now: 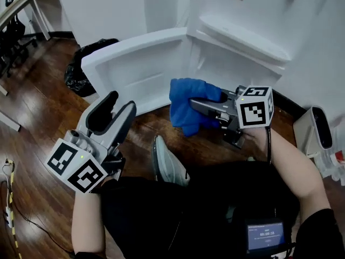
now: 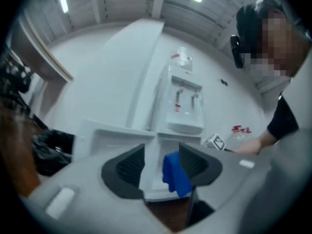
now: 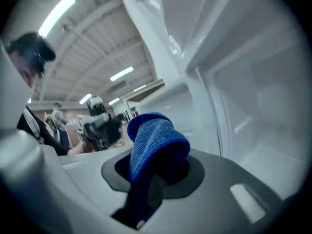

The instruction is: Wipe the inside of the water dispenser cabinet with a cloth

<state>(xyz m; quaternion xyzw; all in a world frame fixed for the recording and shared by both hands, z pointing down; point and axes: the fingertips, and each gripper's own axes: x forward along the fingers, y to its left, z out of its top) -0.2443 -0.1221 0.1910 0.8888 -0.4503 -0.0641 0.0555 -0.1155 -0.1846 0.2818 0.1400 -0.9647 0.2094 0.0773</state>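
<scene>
Cloth (image 1: 186, 117) clenched in right gripper (image 1: 200, 106) jaws; left gripper (image 1: 121, 101) jaws apart, empty. Likely approach step: cabinet (image 1: 237, 69) ahead of jaws; next, press cloth onto inner wall

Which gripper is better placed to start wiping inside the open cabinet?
Right. The right gripper is shut on the blue cloth, just in front of the open cabinet. The left gripper is open, holds nothing, and sits over by the cabinet door.
</scene>
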